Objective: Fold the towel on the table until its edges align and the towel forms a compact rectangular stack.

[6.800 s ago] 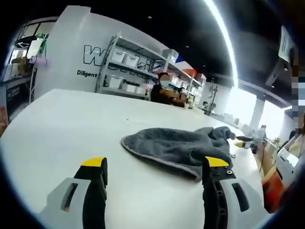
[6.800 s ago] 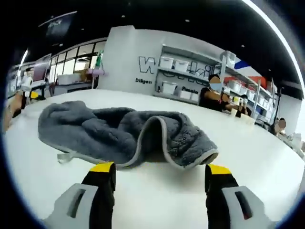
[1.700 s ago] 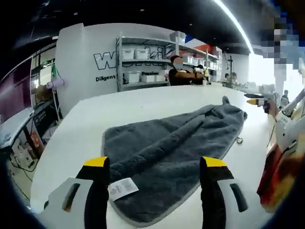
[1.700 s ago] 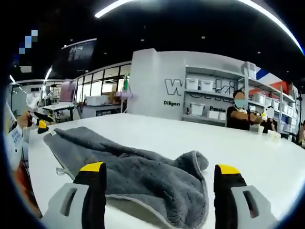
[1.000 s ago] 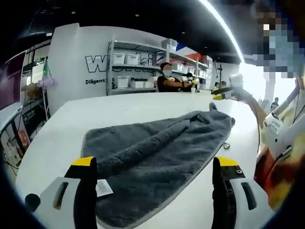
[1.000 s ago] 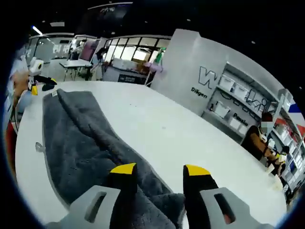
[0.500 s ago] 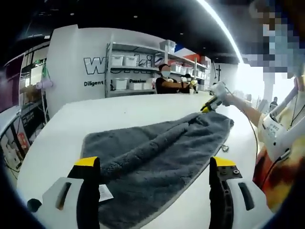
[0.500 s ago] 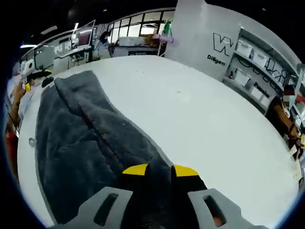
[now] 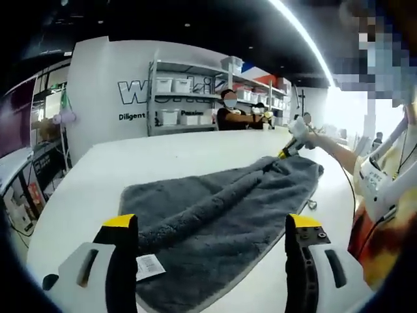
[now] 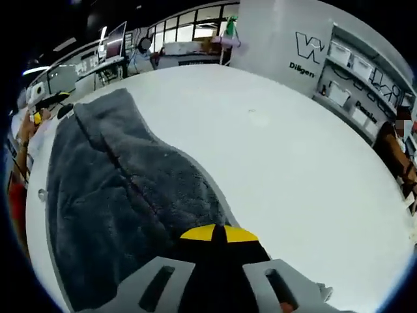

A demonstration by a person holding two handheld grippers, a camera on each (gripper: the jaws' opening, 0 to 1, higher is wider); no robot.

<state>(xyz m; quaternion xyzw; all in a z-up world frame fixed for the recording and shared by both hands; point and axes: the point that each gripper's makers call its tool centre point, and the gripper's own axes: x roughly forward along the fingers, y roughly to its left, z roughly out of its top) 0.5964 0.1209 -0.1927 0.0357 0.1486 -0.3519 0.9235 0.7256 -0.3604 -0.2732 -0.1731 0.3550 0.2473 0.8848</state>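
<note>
One grey towel (image 9: 221, 208) lies spread long on the white table (image 9: 98, 176), still rumpled, its label (image 9: 148, 266) near the left gripper (image 9: 212, 228), whose jaws stand wide apart just above the near end. Right gripper (image 10: 218, 233) has its yellow tips pinched together on the far corner, likely to carry that end over. Folding looks barely begun.

The wall (image 9: 98, 85) reads "Diligent" under large cut-off letters.
</note>
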